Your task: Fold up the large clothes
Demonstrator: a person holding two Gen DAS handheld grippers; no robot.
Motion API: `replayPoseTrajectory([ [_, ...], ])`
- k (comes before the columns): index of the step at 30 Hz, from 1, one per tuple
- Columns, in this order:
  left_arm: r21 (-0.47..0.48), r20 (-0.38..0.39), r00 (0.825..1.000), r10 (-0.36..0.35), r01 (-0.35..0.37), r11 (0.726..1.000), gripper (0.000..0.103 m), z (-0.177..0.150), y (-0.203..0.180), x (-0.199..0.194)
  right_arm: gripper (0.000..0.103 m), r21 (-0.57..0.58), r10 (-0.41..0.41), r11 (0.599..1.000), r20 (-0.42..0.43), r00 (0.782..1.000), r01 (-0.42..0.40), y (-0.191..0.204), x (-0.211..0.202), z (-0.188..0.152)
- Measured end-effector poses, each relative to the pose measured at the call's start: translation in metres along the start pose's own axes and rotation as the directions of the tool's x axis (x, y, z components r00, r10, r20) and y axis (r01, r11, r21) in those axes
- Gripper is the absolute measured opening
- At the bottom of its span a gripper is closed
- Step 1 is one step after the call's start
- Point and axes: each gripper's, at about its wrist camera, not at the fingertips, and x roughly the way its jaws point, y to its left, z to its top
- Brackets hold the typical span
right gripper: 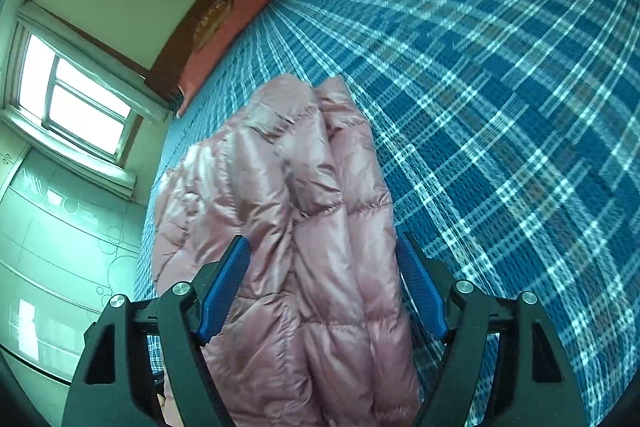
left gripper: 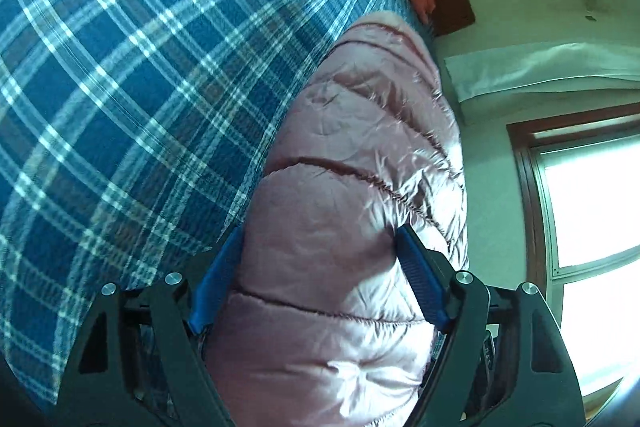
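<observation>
The pink puffer jacket (left gripper: 352, 211) lies on a bed with a blue plaid bedspread (left gripper: 120, 87). In the left wrist view, the left gripper (left gripper: 320, 255) has the jacket right between its two blue pads (left gripper: 420, 279). The jaws stand wide apart, and the puffy cloth fills the whole gap and touches both pads. I cannot tell if the jaws are squeezing it or just sitting around it. The jacket runs away from this gripper toward the head of the bed.

In the right wrist view, the right gripper (right gripper: 322, 267) also has the puffer jacket (right gripper: 304, 211) between its blue pads (right gripper: 224, 287). Its jaws stand wide apart too. The cloth bulges up between them and reaches both pads.

The jacket is shiny and pink, with stitched lines that make fat, soft rows. It is bunched up in long folds and looks wrinkly. It sits close to the edge of the bedspread (right gripper: 500, 87), on the side near the window (right gripper: 76, 103). A red pillow (right gripper: 228, 27) lies at the far end of the bed, well apart from the jacket.
</observation>
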Motion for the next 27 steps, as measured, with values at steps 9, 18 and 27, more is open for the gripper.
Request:
replayPoseTrajectory([
  [9, 0.046, -0.011, 1.000, 0.001, -0.001, 0.999, 0.084, -0.006, -0.003, 0.021, 0.076, -0.031, 0.158, 0.987, -0.007, 0.987, -0.158, -0.014, 0.015, -0.019],
  [18, 0.092, -0.008, 0.999, 0.050, -0.049, 0.995, 0.063, -0.010, -0.010, 0.027, 0.047, -0.038, 0.188, 0.981, -0.013, 0.982, -0.189, -0.012, 0.022, -0.030],
  [27, 0.135, 0.004, 0.999, 0.040, -0.040, 0.990, 0.045, -0.009, -0.017, 0.023, 0.031, 0.006, 0.269, 0.963, -0.002, 0.963, -0.269, -0.018, 0.013, -0.045],
])
